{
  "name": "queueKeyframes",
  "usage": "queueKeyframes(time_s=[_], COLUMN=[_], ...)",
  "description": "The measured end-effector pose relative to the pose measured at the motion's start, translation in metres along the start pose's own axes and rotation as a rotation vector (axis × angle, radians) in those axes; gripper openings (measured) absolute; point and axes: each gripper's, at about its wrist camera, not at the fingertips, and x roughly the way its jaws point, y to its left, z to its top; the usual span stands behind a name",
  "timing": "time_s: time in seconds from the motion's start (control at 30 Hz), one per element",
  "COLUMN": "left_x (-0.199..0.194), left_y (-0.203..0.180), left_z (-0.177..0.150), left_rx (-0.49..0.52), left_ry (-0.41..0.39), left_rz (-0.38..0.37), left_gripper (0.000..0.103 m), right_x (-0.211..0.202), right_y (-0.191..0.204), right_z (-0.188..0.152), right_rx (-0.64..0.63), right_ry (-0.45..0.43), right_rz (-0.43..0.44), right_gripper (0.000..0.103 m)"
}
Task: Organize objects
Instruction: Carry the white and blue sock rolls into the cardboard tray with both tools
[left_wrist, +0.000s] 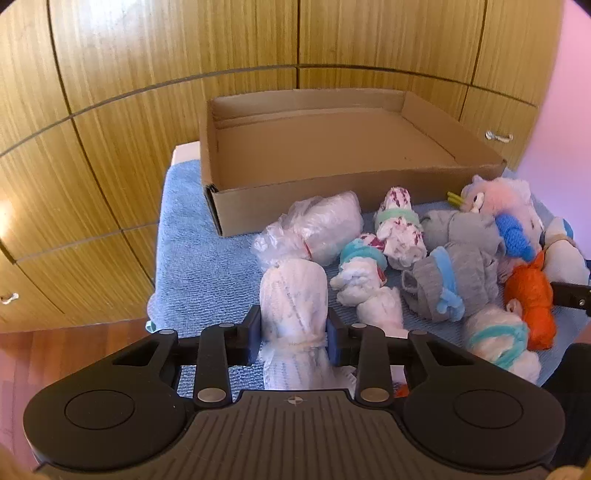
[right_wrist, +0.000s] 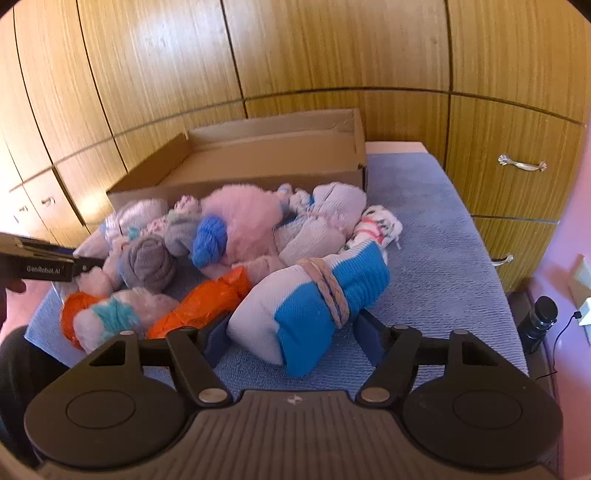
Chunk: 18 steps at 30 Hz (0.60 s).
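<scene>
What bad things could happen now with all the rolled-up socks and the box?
1. The left gripper pinches the white roll near one end, so it might droop or slip on the way to the cardboard box.
2. The right gripper sits around the blue-and-white roll without a clear squeeze; lifting now might leave it behind.
3. The pile is crowded, so the orange bundle beside it might get nudged.

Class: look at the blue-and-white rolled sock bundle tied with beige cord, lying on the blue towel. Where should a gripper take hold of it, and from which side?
Grip the blue-and-white rolled sock bundle across its middle, by the beige cord, where the tie makes it firmest. It lies on its side on the blue towel, so come from the near side, angled downward, one finger on each long flank, as the right gripper already straddles it.
</scene>
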Motion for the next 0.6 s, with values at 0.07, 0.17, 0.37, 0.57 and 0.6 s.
queueKeyframes(time_s=[0.07, 0.17, 0.37, 0.57, 0.6], left_x=[-0.003, -0.005, -0.020, -0.033, -0.034], left_y=[0.000, -0.002, 0.001, 0.009, 0.010], left_z=[0.003, 0.009, 0.014, 0.029, 0.031], left_rx=[-0.039, -0.040, -0.062, -0.115, -0.118], left_ry=[-0.008, -0.018, -0.055, -0.096, -0.099], left_rz=[0.026, 0.020, 0.016, 0.039, 0.041], left_gripper=[0.040, 0.040, 0.040, 0.040, 0.040], right_x=[-0.005, -0.004, -0.017, -0.029, -0.032], right_y=[-0.001, 0.000, 0.000, -0.002, -0.002], right_z=[0.002, 0.004, 0.006, 0.015, 0.018], right_rx=[-0.001, -0.027, -0.047, -0.081, -0.082], right_ry=[-0.012, -0.008, -0.043, -0.073, -0.083], right_rz=[0.001, -0.003, -0.008, -0.018, -0.018], right_gripper=[0.063, 0.062, 0.061, 0.060, 0.060])
